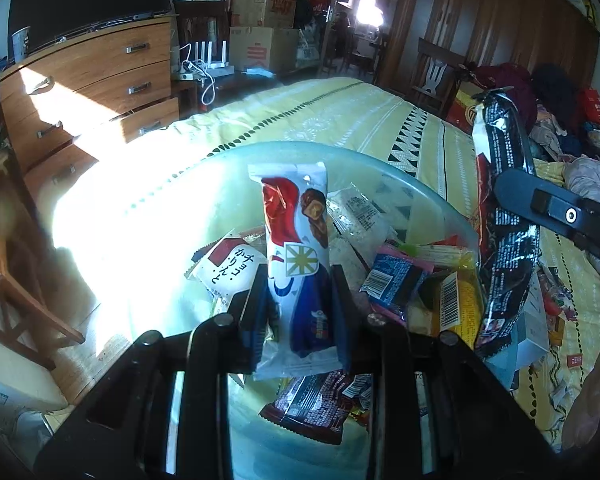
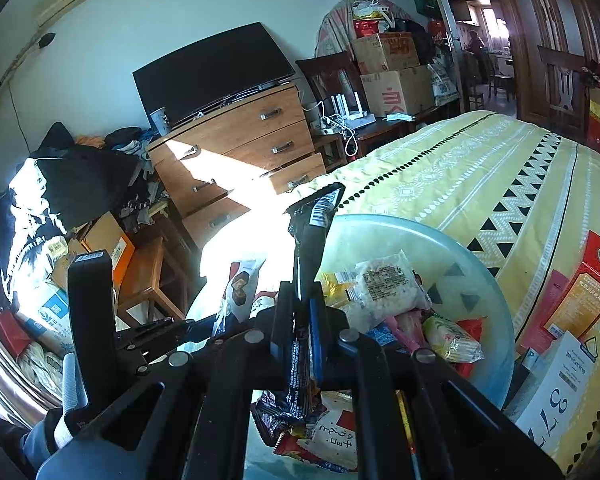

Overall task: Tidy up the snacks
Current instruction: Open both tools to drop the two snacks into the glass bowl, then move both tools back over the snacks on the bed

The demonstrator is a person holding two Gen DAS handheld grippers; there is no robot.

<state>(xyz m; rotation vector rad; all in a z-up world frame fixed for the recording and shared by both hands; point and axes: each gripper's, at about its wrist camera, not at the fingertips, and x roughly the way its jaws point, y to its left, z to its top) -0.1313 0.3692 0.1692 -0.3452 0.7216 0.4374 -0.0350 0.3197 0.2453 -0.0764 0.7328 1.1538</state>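
My left gripper (image 1: 300,276) is shut on a white, red and blue snack bar wrapper (image 1: 296,248), held upright over a pale green bowl (image 1: 428,196) full of several snack packets. My right gripper (image 2: 300,300) is shut on a long black snack wrapper (image 2: 310,236), held upright over the same bowl (image 2: 480,264). The black wrapper (image 1: 500,216) and the right gripper's finger (image 1: 556,212) also show at the right in the left wrist view. The left gripper's body (image 2: 92,304) shows at the left in the right wrist view.
The bowl sits on a bed with a yellow patterned cover (image 1: 380,116). Boxes and packets (image 2: 580,300) lie on the bed right of the bowl. A wooden dresser (image 2: 240,140) with a TV and a wooden stool (image 2: 152,280) stand beside the bed.
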